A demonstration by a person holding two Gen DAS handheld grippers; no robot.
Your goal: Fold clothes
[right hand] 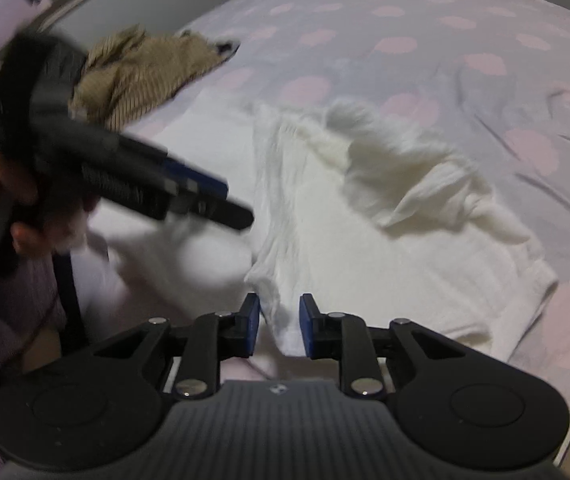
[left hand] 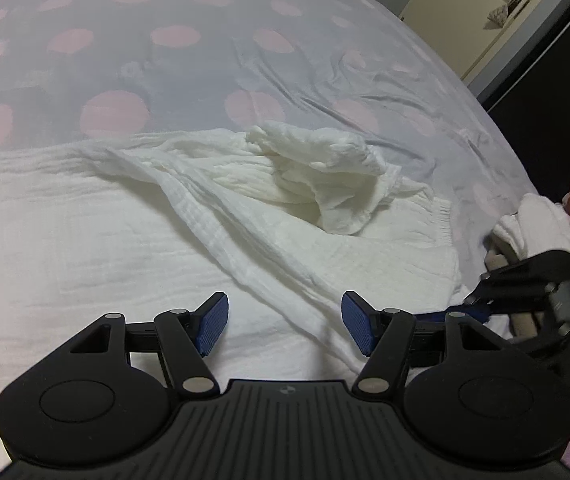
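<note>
We are at grasp step: white crinkled cotton garment lies on bed with lilac pink-dotted sheet, near its front edge. Right gripper jaws narrowed around hem fold, not yet pinching. Left gripper wide apart, empty, above cloth. Next, we judge: clamp fold, then lift it across.

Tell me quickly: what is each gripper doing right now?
Left gripper: open, empty, above the white crinkled cotton garment.
Right gripper: partly closed around the garment's edge fold; whether the pads already press it cannot be told.
</note>
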